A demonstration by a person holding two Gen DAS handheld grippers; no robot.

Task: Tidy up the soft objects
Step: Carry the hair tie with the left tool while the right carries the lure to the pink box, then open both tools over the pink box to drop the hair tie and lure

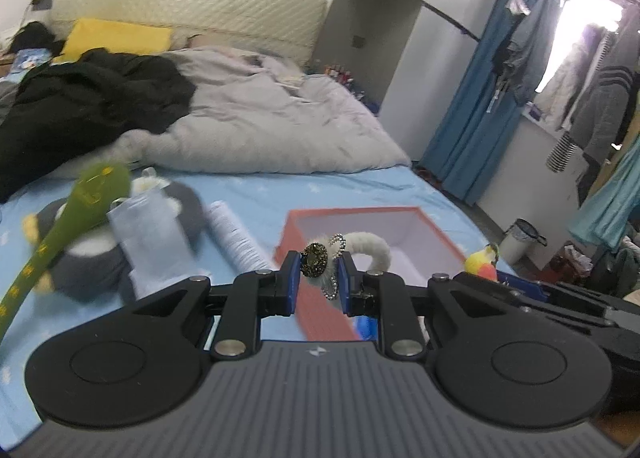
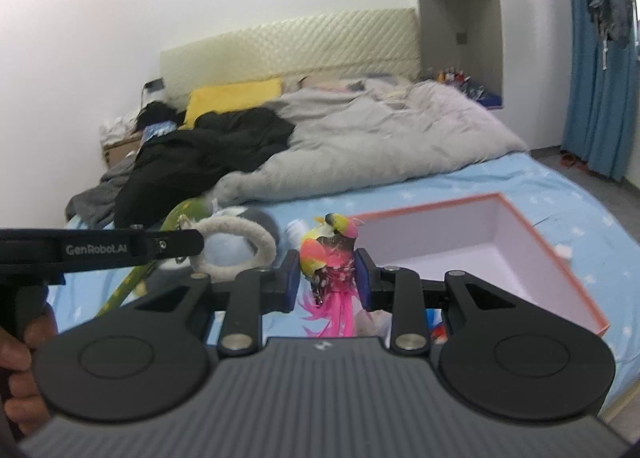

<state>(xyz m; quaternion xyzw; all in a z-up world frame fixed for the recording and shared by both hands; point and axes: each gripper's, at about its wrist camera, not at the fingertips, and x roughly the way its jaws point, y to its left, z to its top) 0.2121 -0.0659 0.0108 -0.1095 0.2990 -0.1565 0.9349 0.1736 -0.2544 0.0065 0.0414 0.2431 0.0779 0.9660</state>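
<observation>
My left gripper [image 1: 318, 272] is shut on a fuzzy white ring [image 1: 374, 246] at its dark beaded ornament [image 1: 315, 255], held above the blue sheet in front of the orange box [image 1: 436, 232]. In the right wrist view my right gripper [image 2: 328, 272] is shut on a colourful toy parrot [image 2: 330, 254] with pink tail feathers hanging below the pads. The open box [image 2: 560, 258], white inside, lies just right of it. The left gripper [image 2: 198, 242] reaches in from the left with the fuzzy ring [image 2: 260, 242]. The parrot [image 1: 482, 260] also shows at the right of the left wrist view.
A green plush snake [image 1: 94, 191], a grey plush toy [image 1: 84, 262], a pale blue pouch [image 1: 154, 230] and a white roll [image 1: 234, 236] lie on the sheet to the left. A grey duvet [image 1: 280, 125] and black clothes [image 1: 92, 97] cover the bed's far half. A hand [image 2: 16, 362] grips the left handle.
</observation>
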